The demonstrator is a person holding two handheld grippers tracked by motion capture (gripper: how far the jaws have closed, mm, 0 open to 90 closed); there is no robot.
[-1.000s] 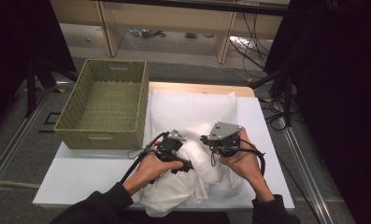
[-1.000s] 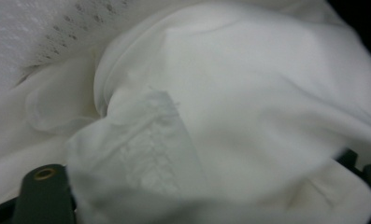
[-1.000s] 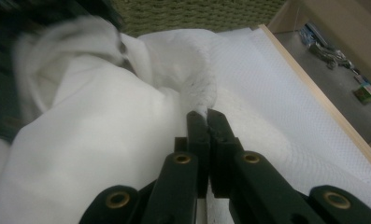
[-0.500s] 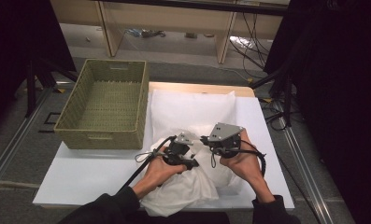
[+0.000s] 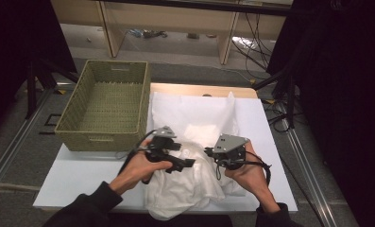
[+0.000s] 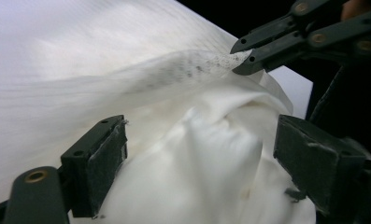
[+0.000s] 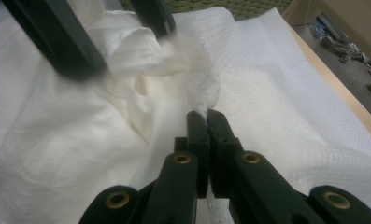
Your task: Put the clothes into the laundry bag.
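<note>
A crumpled white cloth (image 5: 194, 118) lies spread over the white table (image 5: 81, 175). My right gripper (image 5: 208, 152) is shut on a bunched edge of the cloth (image 7: 204, 88) and holds it lifted off the heap. My left gripper (image 5: 187, 163) hovers just left of it. Its jaws have just been opening and now stand wide, with a fold of cloth (image 6: 206, 154) between the pads (image 6: 103, 158), which do not press on it. In the left gripper view, the right gripper (image 6: 241, 56) pinches the cloth at the upper right. The left gripper's fingers (image 7: 66, 42) show blurred in the right gripper view.
A woven green basket (image 5: 105, 137) stands empty at the table's left, close to my left hand. The table's wooden far edge (image 5: 199, 89) lies beyond the cloth. Shelves and cables fill the floor behind, and a dark curtain hangs at the right.
My left gripper reached right toward the right gripper half a second ago, then drew back left and slightly up. The right gripper has kept its place and its grip.
</note>
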